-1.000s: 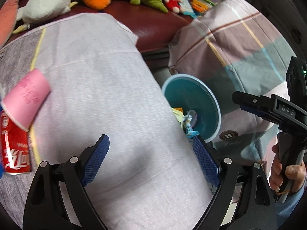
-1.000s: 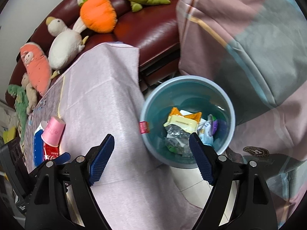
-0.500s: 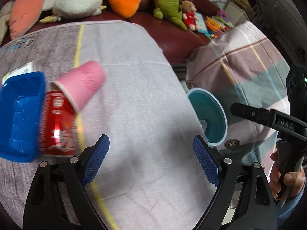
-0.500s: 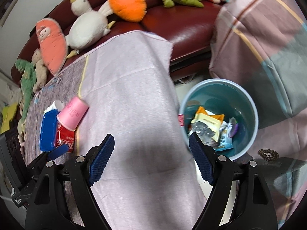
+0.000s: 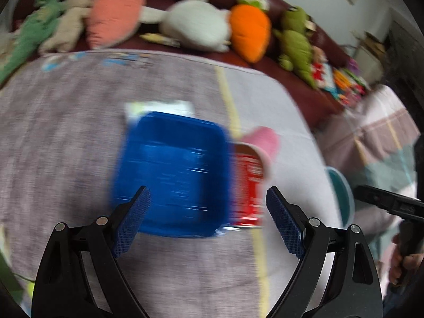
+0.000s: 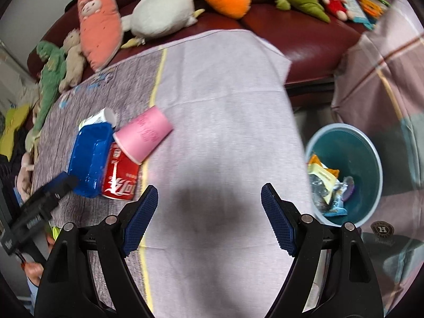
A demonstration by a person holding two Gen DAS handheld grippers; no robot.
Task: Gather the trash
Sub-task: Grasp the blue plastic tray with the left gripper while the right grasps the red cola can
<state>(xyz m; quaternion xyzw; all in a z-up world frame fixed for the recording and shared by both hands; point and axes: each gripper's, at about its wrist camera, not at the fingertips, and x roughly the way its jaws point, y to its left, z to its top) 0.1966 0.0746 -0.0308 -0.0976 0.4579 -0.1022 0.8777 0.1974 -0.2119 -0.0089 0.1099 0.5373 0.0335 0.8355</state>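
Note:
A blue plastic tray [image 5: 172,175] [image 6: 90,156] lies on the cloth-covered table [image 6: 225,143], with a red cola can [image 5: 247,185] [image 6: 120,177] on its side beside it and a pink paper cup [image 5: 261,143] [image 6: 143,137] tipped over the can. A white cup [image 6: 104,116] sits behind the tray. My left gripper [image 5: 208,217] hovers open just above the tray's near edge, nothing between its fingers. My right gripper [image 6: 209,214] stands open over bare cloth, to the right of the can. A teal bin [image 6: 352,159] [image 5: 341,193] with several wrappers stands off the table's right edge.
Plush toys [image 6: 159,13] line a dark red sofa [image 6: 304,37] behind the table. A checked blanket [image 6: 384,66] lies to the right, beyond the bin. The left gripper's body [image 6: 34,212] shows at the right wrist view's lower left.
Both grippers have swung left, away from the bin. The tray, can and cup have come to the middle of the left wrist view, and the bin has slid to the right edge.

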